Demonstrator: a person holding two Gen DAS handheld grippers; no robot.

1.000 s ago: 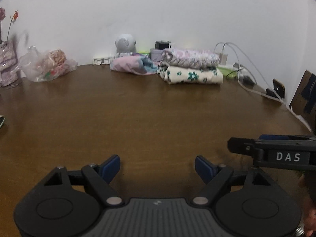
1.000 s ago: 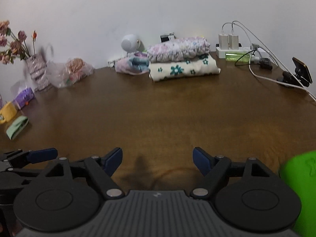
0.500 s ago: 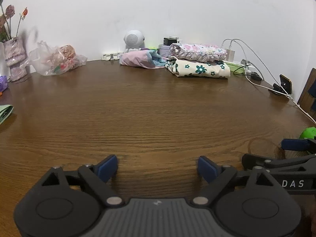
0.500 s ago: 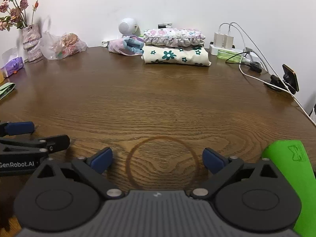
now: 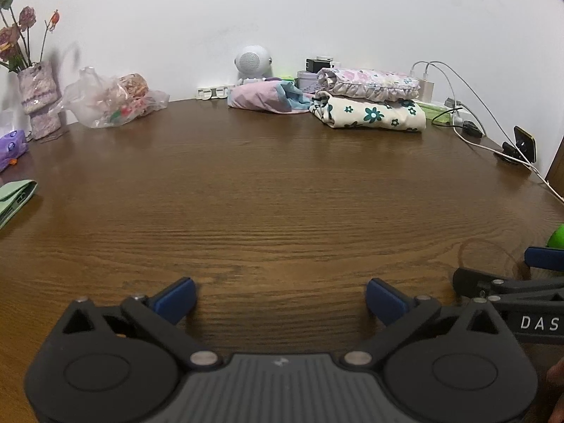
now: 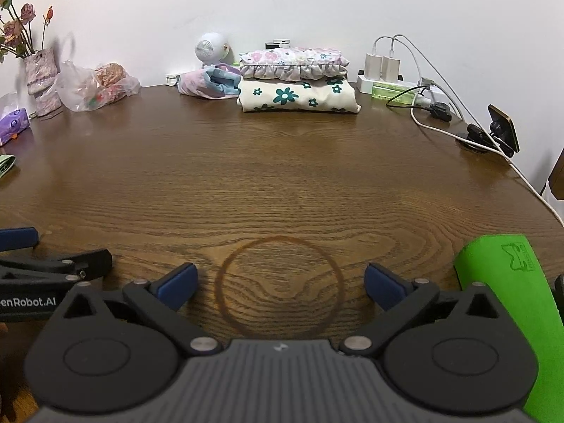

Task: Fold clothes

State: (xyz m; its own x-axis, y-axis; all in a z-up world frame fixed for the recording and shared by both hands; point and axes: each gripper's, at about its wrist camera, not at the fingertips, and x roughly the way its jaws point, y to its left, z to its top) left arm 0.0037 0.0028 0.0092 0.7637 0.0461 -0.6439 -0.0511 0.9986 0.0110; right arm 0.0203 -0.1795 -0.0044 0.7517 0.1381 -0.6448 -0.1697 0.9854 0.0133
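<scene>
Left wrist view: left gripper [image 5: 280, 299] low over bare wooden table [image 5: 275, 190], blue fingertips [image 5: 176, 298] spread wide, jaws opening, nothing between them. Folded clothes at far edge by wall: cream floral garment [image 5: 370, 114] with pink frilled garment [image 5: 368, 79] stacked on top; pink-and-blue bundle [image 5: 266, 97] just left of stack. Right gripper [image 5: 507, 283] partly visible at right edge. Plastic bag [image 5: 112, 100] and flower vase [image 5: 37, 100] far left. Right wrist view: right gripper [image 6: 280, 283] wide apart over dark ring mark [image 6: 280, 289] on tabletop, nothing held. Same stack far centre, frilled piece [image 6: 292, 63] over floral piece [image 6: 298, 97]. Green object [image 6: 507, 303] near right finger. Chargers and power strip [image 6: 384, 74] with cables right of stack.
</scene>
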